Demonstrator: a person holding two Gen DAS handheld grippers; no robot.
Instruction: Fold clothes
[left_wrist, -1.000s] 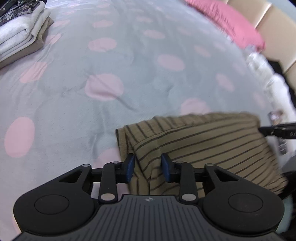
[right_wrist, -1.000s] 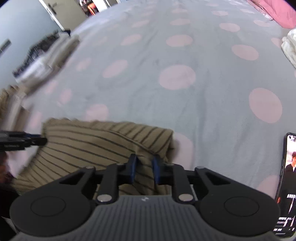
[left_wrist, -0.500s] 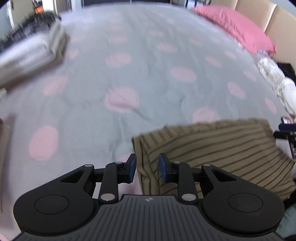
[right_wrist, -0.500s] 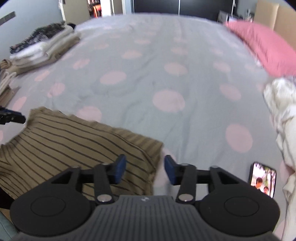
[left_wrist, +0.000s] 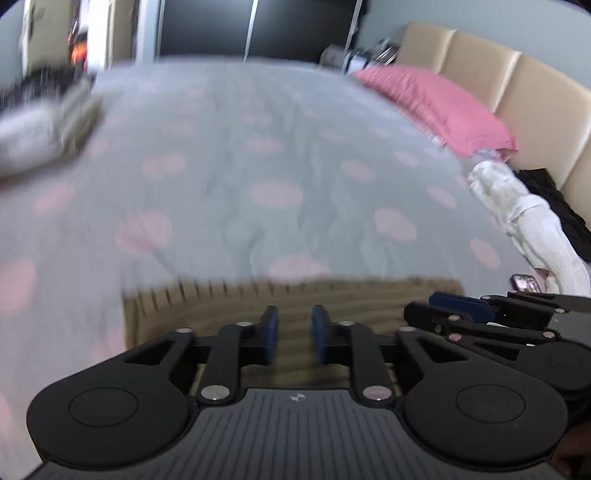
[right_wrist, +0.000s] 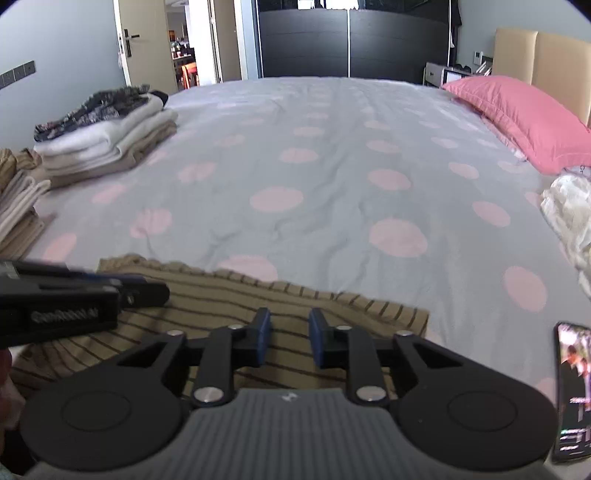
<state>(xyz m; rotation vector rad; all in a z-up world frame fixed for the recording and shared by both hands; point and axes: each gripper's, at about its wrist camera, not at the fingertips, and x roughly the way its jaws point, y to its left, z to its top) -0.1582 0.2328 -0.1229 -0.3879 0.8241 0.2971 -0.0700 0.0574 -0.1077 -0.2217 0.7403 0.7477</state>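
A: What changed in the last second?

B: Both claws let go. A second ago the left claw and the right claw each pinched an edge of the tan, dark-striped knit garment; now both stand narrowly parted with nothing between the blue pads. They have also drawn inward, so each shows in the other's view, and the cameras have tipped up from the cloth to the room.

A: And where is the garment?

B: Just ahead of and under both claws, lying as a flat folded slab on the grey bedspread with pink dots.

A: What does that mean for the folding?

B: I judge this piece's fold is laid down and released. Whether another fold is meant or it goes to a pile, I can't settle from here.

A: Piles?

B: A stack of folded cream and beige clothes sits far ahead to the left of the right claw; a crumpled white garment lies well off to the right.

A: Pose?

B: Both held low and level, side by side, pointing up the bed. The left view is blurred.
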